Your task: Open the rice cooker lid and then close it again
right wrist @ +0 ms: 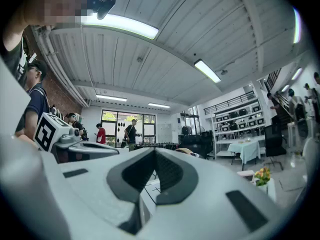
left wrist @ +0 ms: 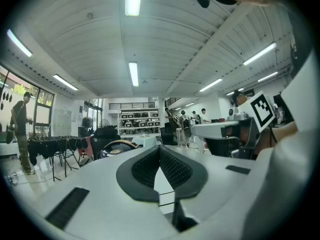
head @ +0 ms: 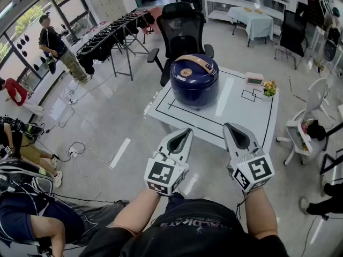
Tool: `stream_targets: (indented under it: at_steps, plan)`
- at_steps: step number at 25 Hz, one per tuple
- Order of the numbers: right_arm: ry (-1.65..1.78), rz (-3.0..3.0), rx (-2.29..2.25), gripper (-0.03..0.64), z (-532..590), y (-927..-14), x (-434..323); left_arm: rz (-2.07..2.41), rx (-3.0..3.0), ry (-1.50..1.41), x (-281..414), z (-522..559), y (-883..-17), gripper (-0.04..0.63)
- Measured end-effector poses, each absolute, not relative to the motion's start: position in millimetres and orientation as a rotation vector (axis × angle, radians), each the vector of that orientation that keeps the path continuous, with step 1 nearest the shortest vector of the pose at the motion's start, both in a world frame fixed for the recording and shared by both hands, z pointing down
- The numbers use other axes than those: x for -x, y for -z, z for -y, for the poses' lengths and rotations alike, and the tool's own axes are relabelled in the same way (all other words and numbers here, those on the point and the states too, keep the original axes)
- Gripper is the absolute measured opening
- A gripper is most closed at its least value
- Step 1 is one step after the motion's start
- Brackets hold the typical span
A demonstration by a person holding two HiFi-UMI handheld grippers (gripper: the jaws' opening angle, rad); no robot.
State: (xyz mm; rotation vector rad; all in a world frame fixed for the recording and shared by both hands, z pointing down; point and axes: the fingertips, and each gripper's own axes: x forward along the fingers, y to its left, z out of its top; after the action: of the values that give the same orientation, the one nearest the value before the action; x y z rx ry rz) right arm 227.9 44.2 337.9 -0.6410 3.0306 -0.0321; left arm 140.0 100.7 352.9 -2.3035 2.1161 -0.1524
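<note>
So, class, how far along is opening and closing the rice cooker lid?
Nothing looks done: the rice cooker sits on the white table, lid down. Nothing is in hand: left gripper and right gripper are shut, empty, short of the table. Opening and closing both seem left.

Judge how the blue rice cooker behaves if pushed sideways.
The rice cooker looks squat and broad-based, so it would probably slide rather than tip. Its glossy rounded shell is likely slippery; the tan handle seems a safer hold.
</note>
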Motion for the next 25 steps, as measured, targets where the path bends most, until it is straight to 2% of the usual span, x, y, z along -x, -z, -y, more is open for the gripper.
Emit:
stream_targets:
  at_steps: [14, 20, 23, 25]
  plan:
    - [-0.002, -3.023, 0.593, 0.002, -53.6, -333.1, -191.4, -2.146, 2.310, 0.136, -104.2, -104.4, -354.5, 0.003]
    - [0.085, -3.019, 0.605, 0.003, -39.8, -337.6, -161.8, -2.156, 2.319, 0.139, -70.5, -96.7, -358.6, 0.003]
    - [0.117, -3.008, 0.622, 0.020, -32.6, -339.3, -145.2, -2.147, 2.348, 0.143, -52.0, -90.1, -362.5, 0.005]
    - [0.117, -3.000, 0.644, 0.040, -26.6, -339.9, -134.4, -2.113, 2.381, 0.156, -43.0, -83.6, -366.2, 0.033]
